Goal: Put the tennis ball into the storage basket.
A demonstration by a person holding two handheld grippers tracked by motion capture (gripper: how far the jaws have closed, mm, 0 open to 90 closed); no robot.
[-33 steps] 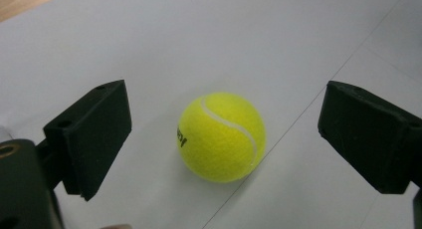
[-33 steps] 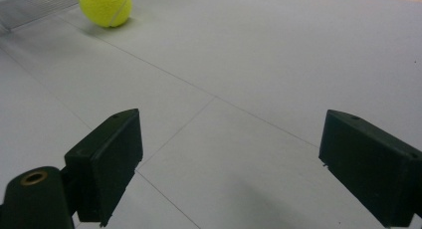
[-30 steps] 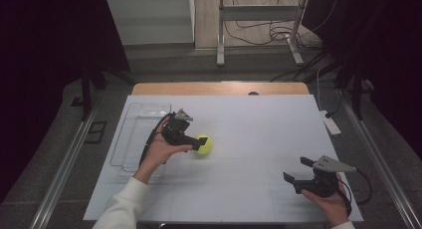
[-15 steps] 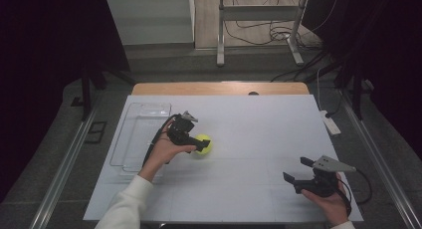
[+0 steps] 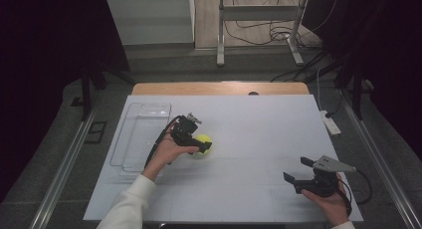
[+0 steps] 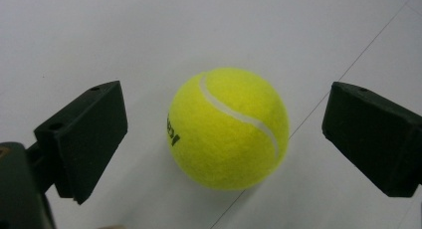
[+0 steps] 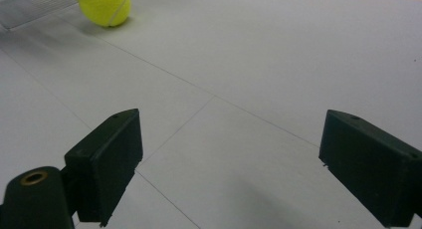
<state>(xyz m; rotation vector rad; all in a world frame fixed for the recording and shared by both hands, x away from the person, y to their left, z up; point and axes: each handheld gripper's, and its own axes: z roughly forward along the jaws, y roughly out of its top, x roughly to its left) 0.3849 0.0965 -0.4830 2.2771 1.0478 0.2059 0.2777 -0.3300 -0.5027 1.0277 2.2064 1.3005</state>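
Tennis ball [image 5: 202,145] on white table surface [image 5: 259,129], clear gap each side to open left gripper [image 5: 205,148] jaws. Clear plastic tray [image 5: 141,135] walls obstruct passage at table's left. Centre and right surface free. Right gripper [image 5: 298,172] near front right corner, well apart.

A round, fuzzy yellow-green tennis ball [image 6: 228,128] with a curved white seam and a short black printed mark on its side rests on the white tabletop [image 5: 259,134], casting a small shadow beneath it. It lies left of the tabletop's middle, just right of a clear plastic tray [image 5: 142,134] and apart from it, beside a thin dark line drawn across the surface. In the left gripper view the seam arcs over its upper face from top left to lower right, and the black print sits on its left flank, partly turned out of sight
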